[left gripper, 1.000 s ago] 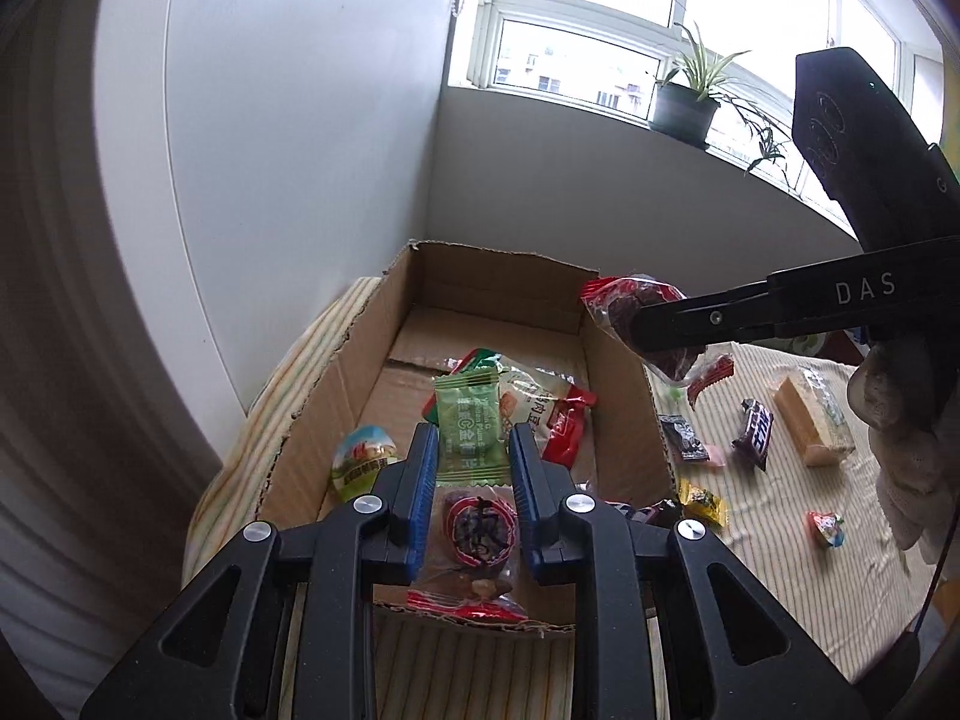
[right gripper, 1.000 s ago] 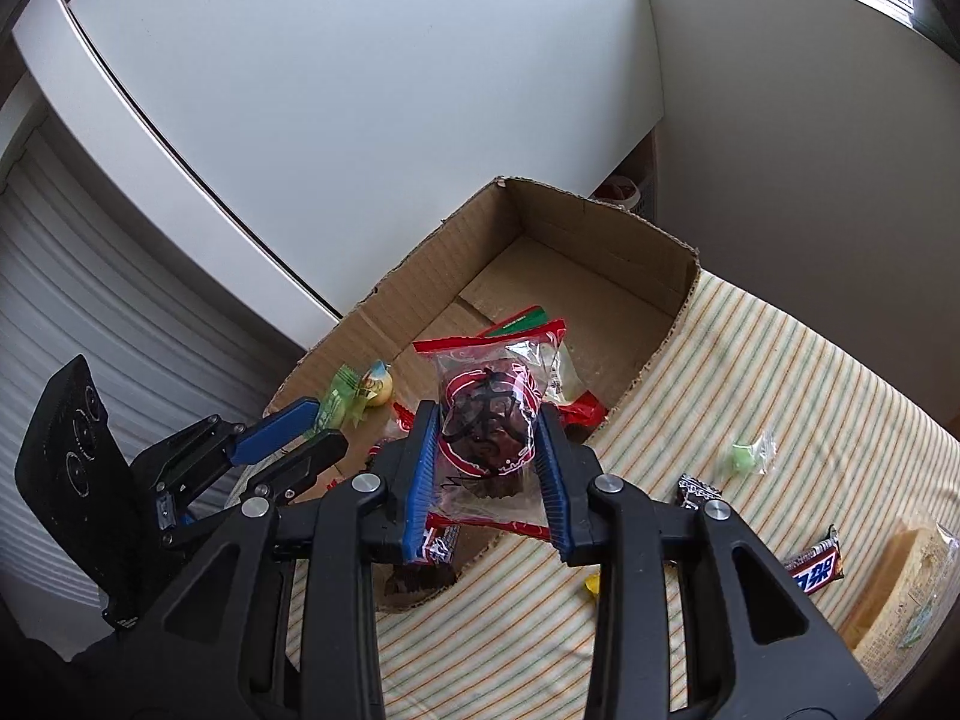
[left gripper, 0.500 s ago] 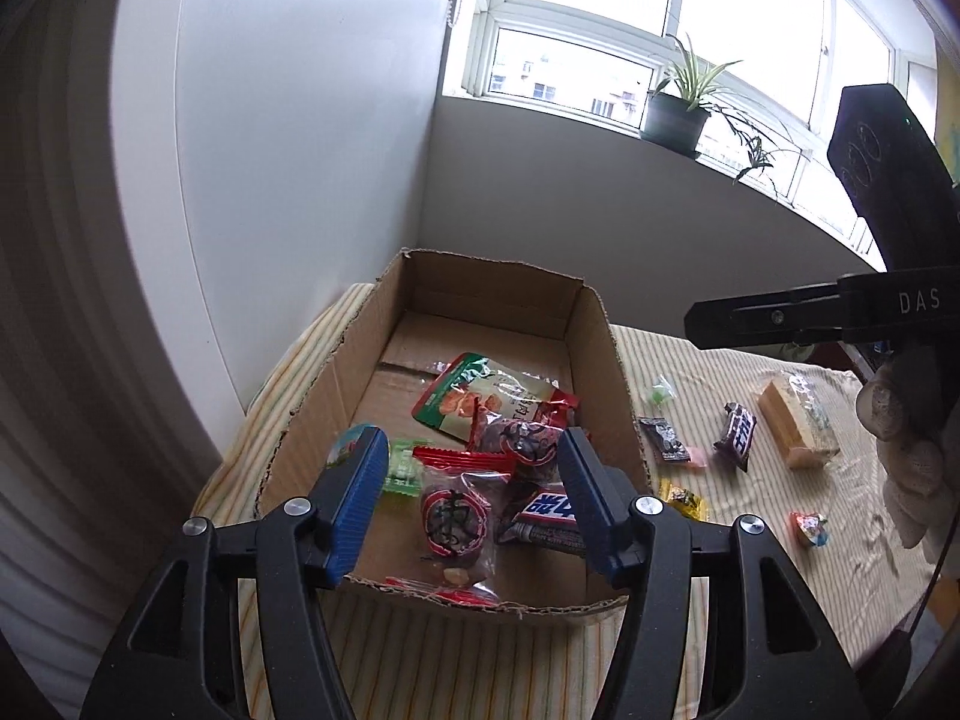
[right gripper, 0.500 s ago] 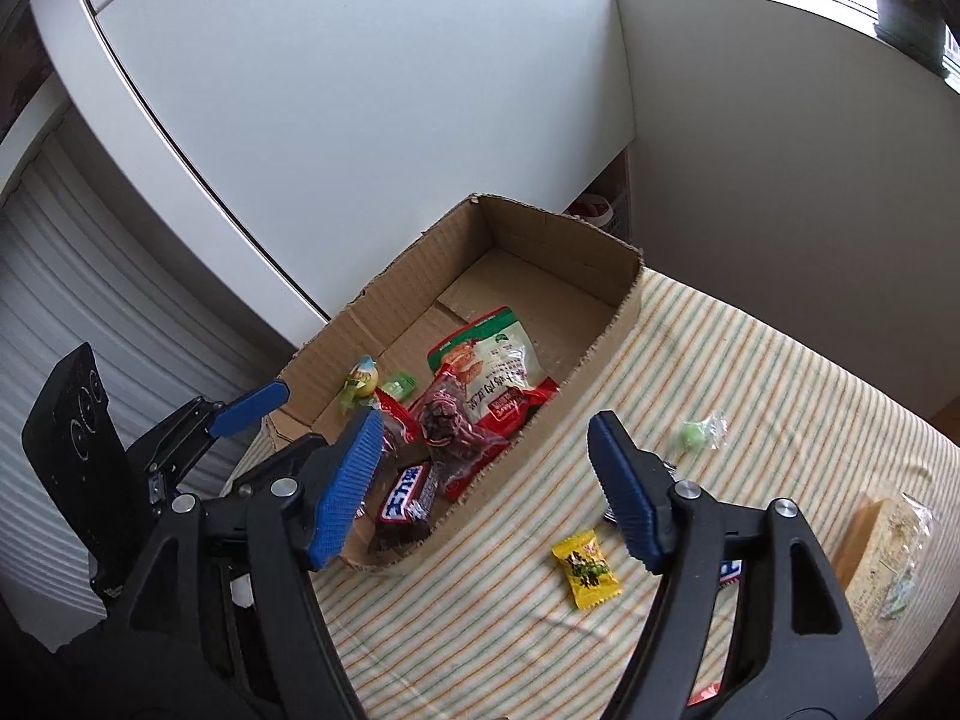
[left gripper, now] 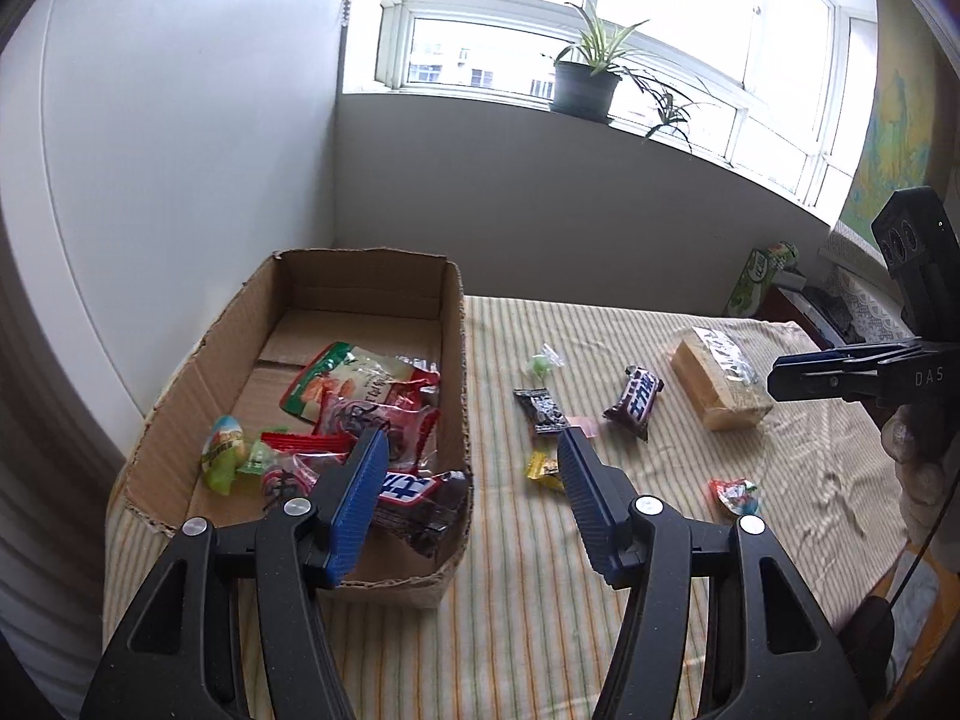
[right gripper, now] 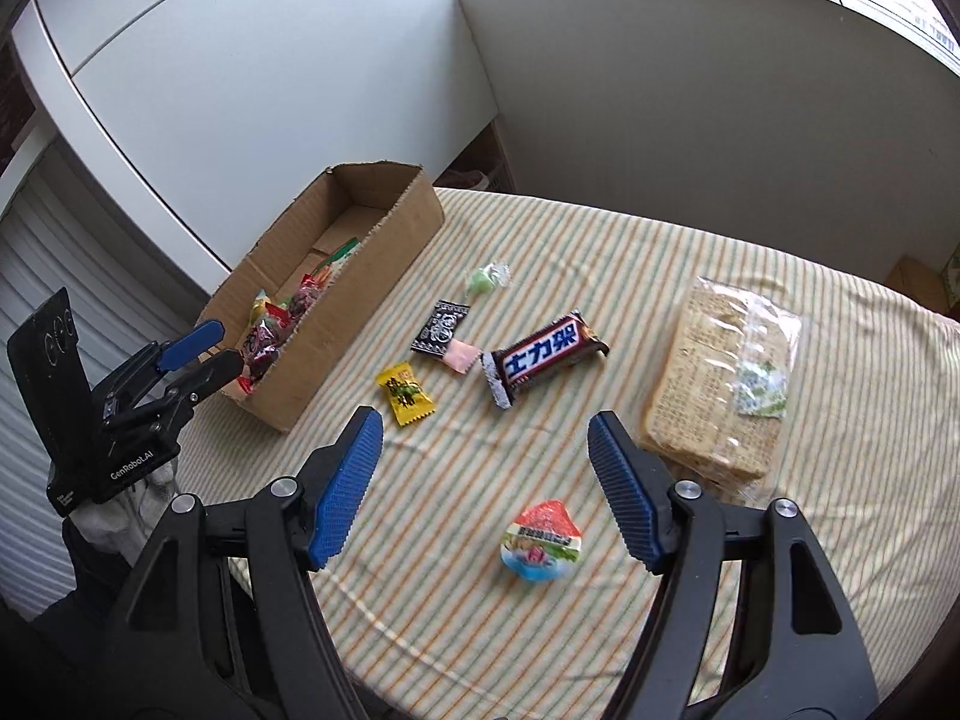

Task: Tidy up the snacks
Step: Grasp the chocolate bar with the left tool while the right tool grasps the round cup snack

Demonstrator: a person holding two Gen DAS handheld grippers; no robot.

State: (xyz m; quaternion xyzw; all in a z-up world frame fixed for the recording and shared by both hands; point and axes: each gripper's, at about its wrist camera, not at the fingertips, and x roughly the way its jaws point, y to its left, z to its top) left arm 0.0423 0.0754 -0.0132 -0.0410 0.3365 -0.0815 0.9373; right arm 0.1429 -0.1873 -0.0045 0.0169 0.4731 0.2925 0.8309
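An open cardboard box [left gripper: 453,372] at the left of the striped cloth holds several wrapped snacks. My left gripper [left gripper: 471,456] hangs open and empty over the box's near right corner. My right gripper [right gripper: 483,426] is open and empty above the cloth, just behind a jelly cup [right gripper: 540,540]. Loose on the cloth beyond it lie a chocolate bar [right gripper: 543,354], a yellow candy [right gripper: 405,399], a black packet [right gripper: 441,327], a pink candy [right gripper: 462,354], a green candy [right gripper: 486,279] and a cracker pack [right gripper: 720,372].
A white cabinet [left gripper: 150,150] stands close behind the box. A potted plant [left gripper: 585,87] sits on the window sill. A green carton [left gripper: 759,279] stands past the table's far right corner. The cloth's near edge [right gripper: 420,678] runs just below my right gripper.
Both grippers opened and let their red-wrapped snacks drop into the box. Both then swung right, the right one from over the box to above the loose snacks.
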